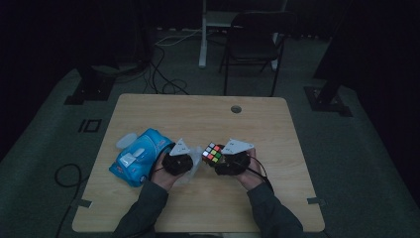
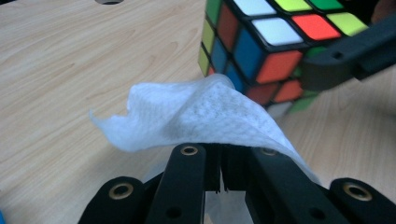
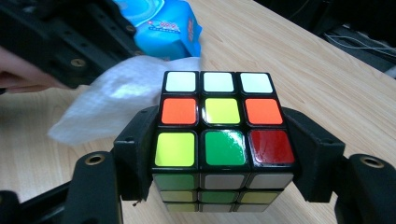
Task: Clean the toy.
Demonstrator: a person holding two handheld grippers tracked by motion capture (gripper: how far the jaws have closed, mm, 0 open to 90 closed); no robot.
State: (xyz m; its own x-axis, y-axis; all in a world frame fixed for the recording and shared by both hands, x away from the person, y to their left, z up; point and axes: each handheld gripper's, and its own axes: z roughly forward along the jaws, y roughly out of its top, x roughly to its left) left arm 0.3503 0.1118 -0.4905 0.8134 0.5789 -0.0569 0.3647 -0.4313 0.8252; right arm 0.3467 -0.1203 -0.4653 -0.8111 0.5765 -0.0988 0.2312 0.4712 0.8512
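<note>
A: What does the left gripper (image 2: 223, 161) hold?
B: Its jaws pinch a white crinkled wet wipe (image 2: 196, 114), touching the colourful plastic puzzle cube (image 3: 218, 126).
A: The cube?
B: Clamped in the right gripper (image 3: 219, 154), above the wooden table's (image 1: 198, 111) middle.

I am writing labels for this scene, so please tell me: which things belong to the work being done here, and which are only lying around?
In use:
- puzzle cube, clamped in the right gripper
- white wipe, pinched in the left gripper, its edge at the cube

Lying about:
- blue wipes pack, on the table left of the hands
- black chair, beyond the table
- cables on the floor
</note>
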